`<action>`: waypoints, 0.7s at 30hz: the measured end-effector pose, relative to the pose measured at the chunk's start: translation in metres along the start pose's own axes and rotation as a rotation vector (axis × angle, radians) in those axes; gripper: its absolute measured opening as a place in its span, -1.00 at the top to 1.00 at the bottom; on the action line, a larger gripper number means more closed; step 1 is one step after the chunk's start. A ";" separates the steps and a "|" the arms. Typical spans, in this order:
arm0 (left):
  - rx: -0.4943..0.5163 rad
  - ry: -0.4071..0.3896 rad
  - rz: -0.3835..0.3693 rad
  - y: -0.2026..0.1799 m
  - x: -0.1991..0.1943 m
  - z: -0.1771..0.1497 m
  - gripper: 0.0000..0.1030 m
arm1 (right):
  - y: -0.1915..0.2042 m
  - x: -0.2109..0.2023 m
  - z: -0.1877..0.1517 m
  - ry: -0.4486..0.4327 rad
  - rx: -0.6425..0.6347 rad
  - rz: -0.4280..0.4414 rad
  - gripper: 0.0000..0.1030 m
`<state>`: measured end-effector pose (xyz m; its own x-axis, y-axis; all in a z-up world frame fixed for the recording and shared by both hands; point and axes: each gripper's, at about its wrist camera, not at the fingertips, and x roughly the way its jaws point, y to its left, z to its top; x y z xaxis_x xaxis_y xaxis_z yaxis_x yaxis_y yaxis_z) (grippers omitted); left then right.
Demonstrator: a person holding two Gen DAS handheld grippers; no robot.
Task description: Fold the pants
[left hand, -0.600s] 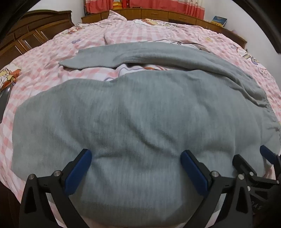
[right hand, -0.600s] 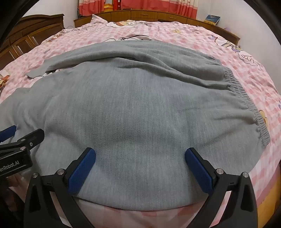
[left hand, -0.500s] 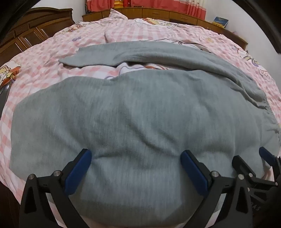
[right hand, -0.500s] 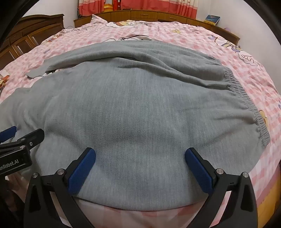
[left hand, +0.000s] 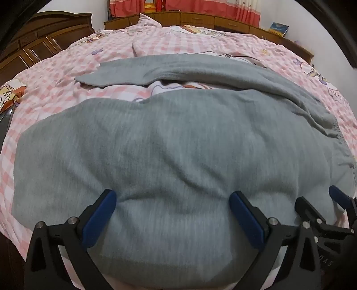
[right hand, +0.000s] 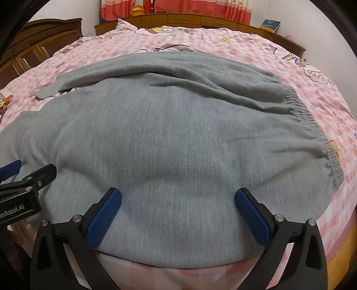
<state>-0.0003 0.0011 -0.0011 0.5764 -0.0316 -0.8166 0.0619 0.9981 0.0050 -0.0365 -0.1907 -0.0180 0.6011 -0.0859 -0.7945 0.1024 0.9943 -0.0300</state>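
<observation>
Grey fleece pants lie soft and limp on the bed; both tongs, left and right, spread wide over the near edge, best pinched there.

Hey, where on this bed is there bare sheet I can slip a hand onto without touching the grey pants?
Bare pink checked sheet lies beyond the far leg up to the wooden headboard, right of the elastic waistband, and in a wedge between the legs. The near edge is crowded: grey pants fill it, with the left gripper and right gripper open over them.
</observation>
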 end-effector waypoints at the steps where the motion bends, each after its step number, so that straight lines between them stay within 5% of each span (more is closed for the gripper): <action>1: 0.001 -0.002 0.001 0.000 0.000 0.000 -0.99 | 0.000 0.000 -0.001 0.000 0.001 0.000 -1.00; 21: -0.006 0.000 -0.023 0.005 0.001 -0.002 -0.99 | 0.001 -0.001 0.001 0.004 -0.017 0.021 -1.00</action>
<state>-0.0013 0.0060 -0.0033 0.5745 -0.0542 -0.8167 0.0702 0.9974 -0.0168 -0.0357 -0.1898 -0.0166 0.6000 -0.0645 -0.7974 0.0760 0.9968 -0.0235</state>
